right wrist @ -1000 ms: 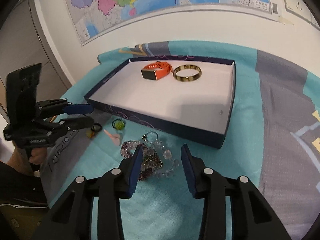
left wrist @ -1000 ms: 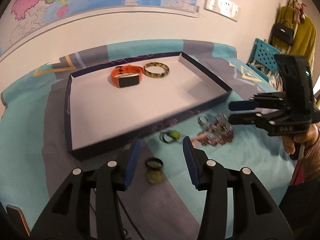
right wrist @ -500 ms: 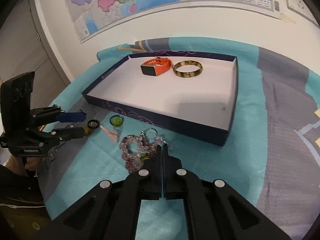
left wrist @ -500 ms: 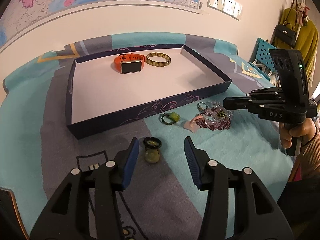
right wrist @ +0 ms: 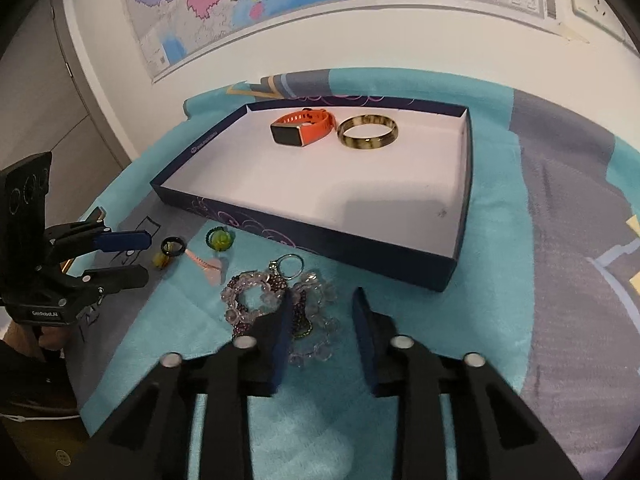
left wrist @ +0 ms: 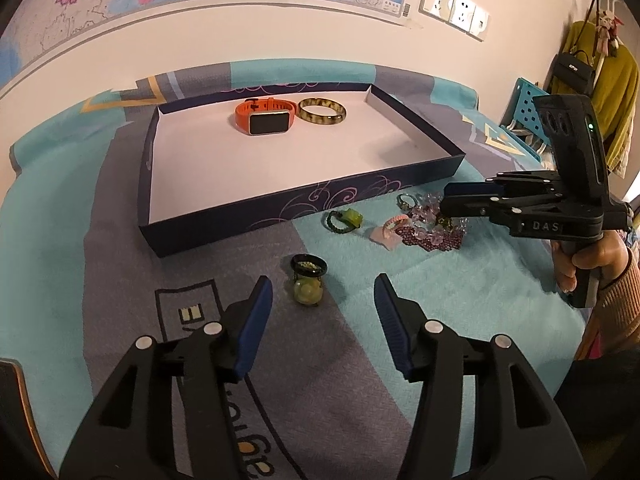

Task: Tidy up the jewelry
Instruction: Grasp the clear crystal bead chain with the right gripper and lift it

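Left wrist view: my left hand-held gripper (left wrist: 323, 300) sits lower centre of frame, jaws apart and just been opening. The black ring with a yellow-green stone (left wrist: 307, 280) lies on the cloth between and slightly ahead of the blue pads (left wrist: 256, 320); neither pad touches it.

Right wrist view: right hand-held gripper (right wrist: 322, 320) at bottom centre, jaws parted after just opening, nothing clamped. The bead bracelet heap (right wrist: 276, 304) lies under and ahead of the left pad; part of it sits in the gap. I cannot tell whether the pad rests on the beads.

The shallow dark-blue tray (left wrist: 280, 216) occupies centre frame on the teal and grey cloth (left wrist: 460, 280). Inside it, near the far wall: orange smartwatch (left wrist: 266, 118) and tortoiseshell bangle (left wrist: 323, 112), side by side, close but seemingly not touching.

Loose on the cloth just outside the tray's near wall: green ring (left wrist: 344, 219), pink piece (left wrist: 390, 232), small metal ring (left wrist: 406, 201) beside the beads.

A hand (left wrist: 592, 258) in a ribbed sleeve grips the right unit's handle at the right edge of frame.
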